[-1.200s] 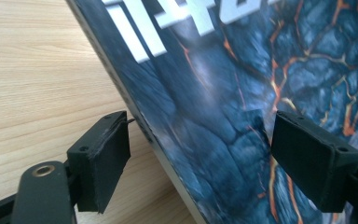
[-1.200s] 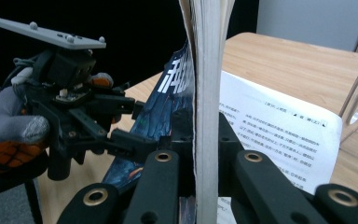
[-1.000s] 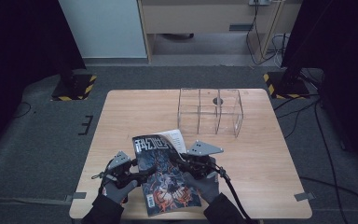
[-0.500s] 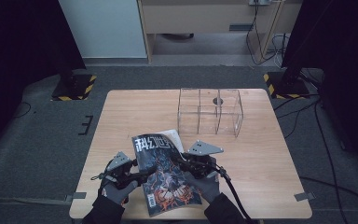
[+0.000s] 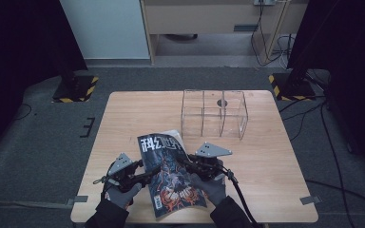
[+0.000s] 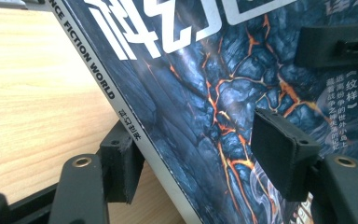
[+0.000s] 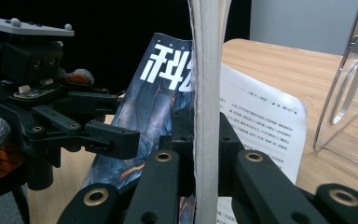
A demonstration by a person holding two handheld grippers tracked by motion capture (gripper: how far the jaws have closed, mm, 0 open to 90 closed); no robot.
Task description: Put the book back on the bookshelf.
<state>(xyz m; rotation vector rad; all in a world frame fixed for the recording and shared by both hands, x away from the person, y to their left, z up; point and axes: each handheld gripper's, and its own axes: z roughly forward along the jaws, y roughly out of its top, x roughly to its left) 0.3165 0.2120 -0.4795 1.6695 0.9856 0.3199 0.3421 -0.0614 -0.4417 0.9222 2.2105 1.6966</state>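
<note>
magazine (image 5: 173, 178) clamped in right tongs (image 7: 207, 140), spine between parted left tongs (image 6: 191, 158)

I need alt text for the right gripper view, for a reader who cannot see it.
The right gripper is shut on the page edge of a magazine held upright. The left gripper reaches its dark cover from the left, and a clear plastic organizer stands on the wooden table at right.

Both black grippers, left gripper (image 5: 148, 175) and right gripper (image 5: 186, 164), carry grey three-cornered plates, brass-ringed jaw pivots and trailing black cables, held by grey-gloved, dark-sleeved hands.
</note>
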